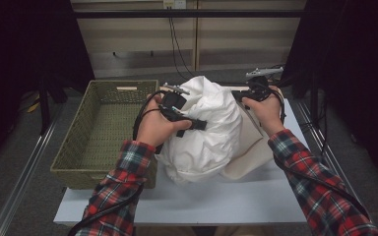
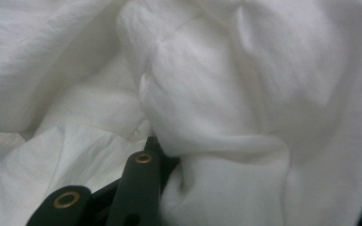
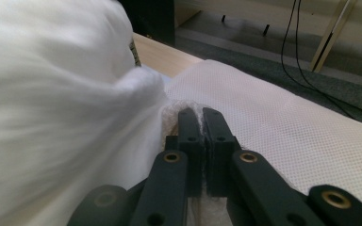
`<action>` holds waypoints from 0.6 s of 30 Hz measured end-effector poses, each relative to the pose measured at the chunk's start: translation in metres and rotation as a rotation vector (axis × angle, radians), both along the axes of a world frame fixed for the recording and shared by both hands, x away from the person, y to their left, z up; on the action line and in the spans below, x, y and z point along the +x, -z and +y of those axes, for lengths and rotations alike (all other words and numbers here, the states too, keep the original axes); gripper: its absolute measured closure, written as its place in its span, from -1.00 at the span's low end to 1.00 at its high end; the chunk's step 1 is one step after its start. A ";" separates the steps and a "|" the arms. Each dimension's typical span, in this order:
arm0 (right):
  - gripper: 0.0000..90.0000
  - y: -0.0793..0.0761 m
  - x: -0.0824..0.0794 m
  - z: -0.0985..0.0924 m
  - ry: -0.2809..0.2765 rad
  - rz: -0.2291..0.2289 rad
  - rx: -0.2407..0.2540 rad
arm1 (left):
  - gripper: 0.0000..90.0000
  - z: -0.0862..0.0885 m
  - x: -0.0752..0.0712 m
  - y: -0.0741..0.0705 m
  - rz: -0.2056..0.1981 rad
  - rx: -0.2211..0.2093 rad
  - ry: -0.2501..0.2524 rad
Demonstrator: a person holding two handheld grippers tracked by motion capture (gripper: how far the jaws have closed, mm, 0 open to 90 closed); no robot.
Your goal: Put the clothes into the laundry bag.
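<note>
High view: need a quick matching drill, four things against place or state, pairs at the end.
Things:
1. woven basket
2. white cloth bundle
3. right gripper
4. mesh sheet

Places or states:
A. bunched up high between the two hands
B. jaws together, pinching thin white fabric
C. at the table's left side, nothing inside
D. lying flat on the table past the right gripper's jaws

Pairs: 1-C, 2-A, 3-B, 4-D
</note>
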State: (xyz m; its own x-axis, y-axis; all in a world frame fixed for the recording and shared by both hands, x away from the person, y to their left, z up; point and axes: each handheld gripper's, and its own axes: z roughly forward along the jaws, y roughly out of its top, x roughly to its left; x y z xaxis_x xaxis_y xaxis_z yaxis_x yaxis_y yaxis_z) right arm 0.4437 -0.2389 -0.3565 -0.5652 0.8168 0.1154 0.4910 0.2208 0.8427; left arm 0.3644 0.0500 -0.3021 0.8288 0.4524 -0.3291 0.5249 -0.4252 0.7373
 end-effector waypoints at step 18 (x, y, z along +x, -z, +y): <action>0.96 -0.013 -0.004 0.002 -0.035 -0.003 0.053 | 0.54 -0.035 0.006 0.053 0.053 0.103 -0.019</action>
State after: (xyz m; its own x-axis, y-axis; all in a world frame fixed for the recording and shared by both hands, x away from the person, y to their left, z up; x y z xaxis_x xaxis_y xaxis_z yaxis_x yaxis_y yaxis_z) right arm 0.4395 -0.2366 -0.3435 -0.5940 0.7891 0.1562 0.4810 0.1928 0.8552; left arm 0.3707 0.0146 -0.3551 0.8025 0.5014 -0.3234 0.5707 -0.4868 0.6613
